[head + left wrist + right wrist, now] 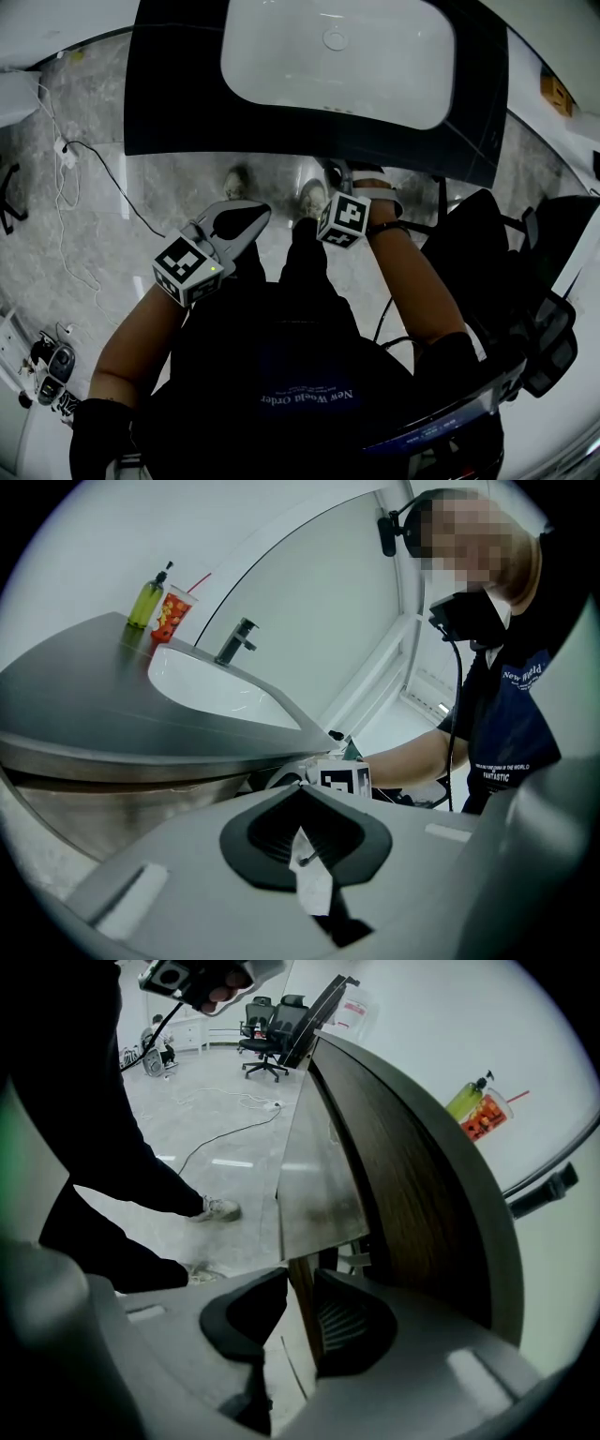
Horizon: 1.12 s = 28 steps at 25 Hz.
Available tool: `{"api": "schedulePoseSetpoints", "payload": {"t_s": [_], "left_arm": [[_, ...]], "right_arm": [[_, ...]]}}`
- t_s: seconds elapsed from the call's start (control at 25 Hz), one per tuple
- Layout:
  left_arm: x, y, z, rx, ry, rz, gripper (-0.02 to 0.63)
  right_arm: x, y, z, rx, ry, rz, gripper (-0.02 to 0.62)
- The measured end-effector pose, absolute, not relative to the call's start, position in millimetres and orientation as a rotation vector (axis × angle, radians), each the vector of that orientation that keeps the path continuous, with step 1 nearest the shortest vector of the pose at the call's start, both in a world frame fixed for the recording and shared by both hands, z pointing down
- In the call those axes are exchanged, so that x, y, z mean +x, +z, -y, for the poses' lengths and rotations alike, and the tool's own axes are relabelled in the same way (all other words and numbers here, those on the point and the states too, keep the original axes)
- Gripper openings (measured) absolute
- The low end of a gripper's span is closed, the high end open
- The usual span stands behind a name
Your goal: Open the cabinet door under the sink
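Note:
The white sink (337, 56) is set in a dark countertop (178, 94) straight ahead of me. Below the counter, the cabinet door (319, 1185) stands ajar, its glossy face mirroring the floor. My right gripper (302, 1288) points steeply down and is shut on the door's brown wooden edge (305, 1321), one pad on each side. In the head view its marker cube (342, 220) shows just under the counter's front edge, and its jaws are hidden there. My left gripper (234, 223) hovers to the left, away from the cabinet, shut with nothing in it.
A faucet (234, 641), a green soap bottle (147, 600) and a red cup (169, 616) stand on the counter. Cables (84, 178) trail over the grey floor at left. A black office chair (506, 272) stands close on the right. The person's shoes (314, 197) are by the cabinet.

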<state>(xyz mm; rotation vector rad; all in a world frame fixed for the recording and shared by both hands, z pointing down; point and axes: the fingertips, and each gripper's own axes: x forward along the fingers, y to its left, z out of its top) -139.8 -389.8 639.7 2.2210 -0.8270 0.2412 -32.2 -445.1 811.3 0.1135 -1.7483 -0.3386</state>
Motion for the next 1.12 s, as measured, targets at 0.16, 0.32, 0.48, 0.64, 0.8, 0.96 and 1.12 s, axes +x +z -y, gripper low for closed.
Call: {"api": "schedulePoseSetpoints", "payload": {"t_s": [0.16,0.32,0.48,0.64,0.8,0.96,1.12], "left_arm": [[-138.2,638.2,387.9,2.226,0.239,0.823,0.003],[-137.8,637.0,386.7,2.222,0.237,0.819,0.002],[-136.3,635.3,388.6,2.224,0.239,0.815,0.002],[-134.4,632.3,390.7,2.231,0.24,0.806,0.002],[-131.4,631.8,392.5,2.231,0.245,0.798,0.002],[-127.6,631.7,393.2,2.232,0.251,0.784,0.002],[-123.6,630.8,396.2,2.239,0.254,0.778,0.003]], "right_arm": [[-27.1,811.7,428.5,0.054,-0.306,1.734,0.091],[-20.9,810.7,412.7,0.01,-0.294,1.718,0.091],[-13.1,812.6,397.2,-0.017,-0.274,1.709,0.092],[-7.4,807.8,377.0,-0.092,-0.237,1.707,0.095],[1.3,809.1,363.9,-0.107,-0.24,1.695,0.098],[7.1,802.5,347.7,-0.155,-0.213,1.679,0.1],[19.7,803.3,330.6,-0.199,-0.217,1.659,0.103]]}}
